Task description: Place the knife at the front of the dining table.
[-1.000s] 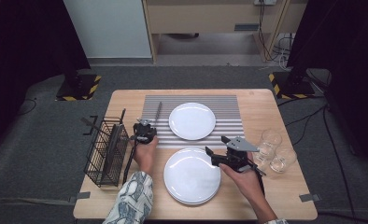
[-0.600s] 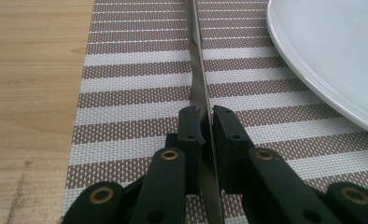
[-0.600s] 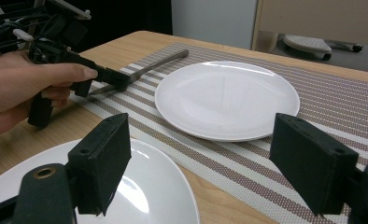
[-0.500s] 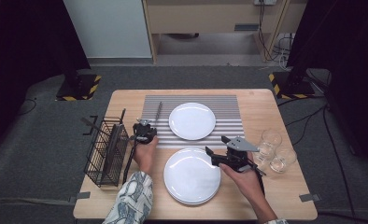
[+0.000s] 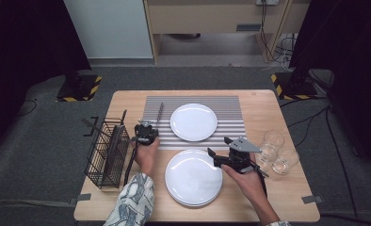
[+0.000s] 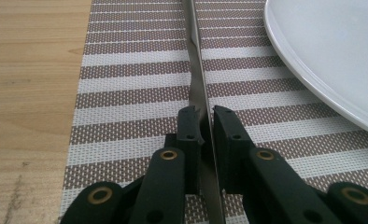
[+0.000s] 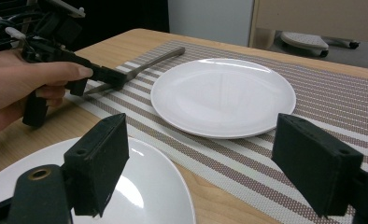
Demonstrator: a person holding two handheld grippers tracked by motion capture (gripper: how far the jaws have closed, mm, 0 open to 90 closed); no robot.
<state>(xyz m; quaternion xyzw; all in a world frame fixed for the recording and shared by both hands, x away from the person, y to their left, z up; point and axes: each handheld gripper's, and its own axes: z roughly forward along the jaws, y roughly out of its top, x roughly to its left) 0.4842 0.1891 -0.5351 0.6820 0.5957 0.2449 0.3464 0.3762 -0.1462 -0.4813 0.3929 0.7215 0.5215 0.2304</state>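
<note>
1. The wooden table (image 5: 263,106) carries a striped placemat (image 5: 230,106) at the far side, and this setting looks partly laid.
2. One white plate (image 5: 193,122) already lies on the placemat. A stack of white plates (image 5: 193,178) waits on the bare wood near the person, so these are probably still to place.
3. The wire cutlery basket (image 5: 107,153) stands at the left edge of the table and still holds some utensils; I cannot tell which ones.
4. Three drinking glasses (image 5: 278,154) stand together at the right edge, away from the placemat, not yet set out.
5. The right gripper (image 7: 201,163) hangs over the edge of the plate stack with its jaws wide apart and nothing between them.
6. The left gripper (image 6: 205,123) has its jaws nearly closed on the table knife (image 6: 198,79).
7. The knife lies low on the placemat, just left of the far plate, and I judge that it is about to be released there.
</note>
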